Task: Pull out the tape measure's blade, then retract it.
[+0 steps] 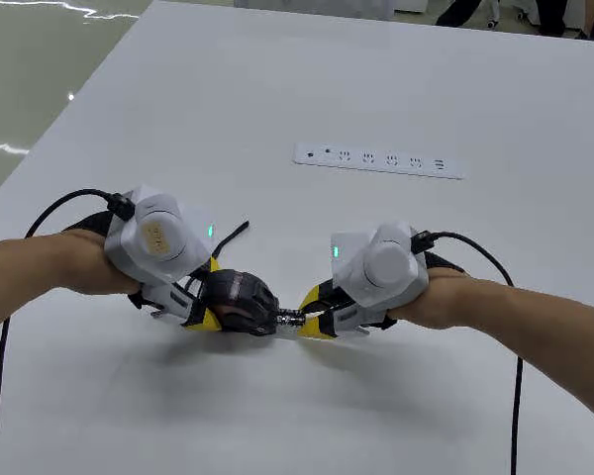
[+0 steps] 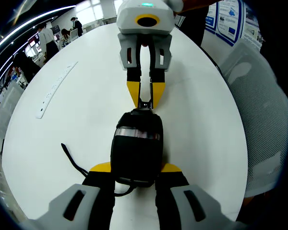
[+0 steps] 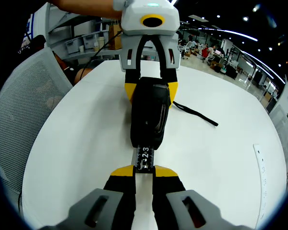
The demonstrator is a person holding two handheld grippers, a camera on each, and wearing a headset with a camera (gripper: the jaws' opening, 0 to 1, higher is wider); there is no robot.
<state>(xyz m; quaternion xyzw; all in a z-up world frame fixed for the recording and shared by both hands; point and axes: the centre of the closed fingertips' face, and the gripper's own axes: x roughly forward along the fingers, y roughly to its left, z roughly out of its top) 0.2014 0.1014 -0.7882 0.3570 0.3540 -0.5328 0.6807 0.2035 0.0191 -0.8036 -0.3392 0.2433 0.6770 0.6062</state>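
A black tape measure (image 1: 240, 302) rests on the white table (image 1: 396, 79), and my left gripper (image 1: 213, 295) is shut on its body. In the left gripper view the case (image 2: 137, 148) sits between the yellow-tipped jaws of my left gripper (image 2: 136, 167). Only a short length of blade (image 3: 145, 155) is out, and it carries printed numbers. My right gripper (image 3: 144, 171) is shut on the blade's end, close to the case (image 3: 150, 112). In the head view the right gripper (image 1: 312, 315) faces the left one, nose to nose. The black wrist strap (image 1: 230, 237) trails on the table.
A white power strip (image 1: 378, 159) lies further back on the table. A grey mesh chair (image 2: 259, 105) stands by the table's edge. Black cables (image 1: 0, 376) run back from both grippers. Other desks and people are in the background.
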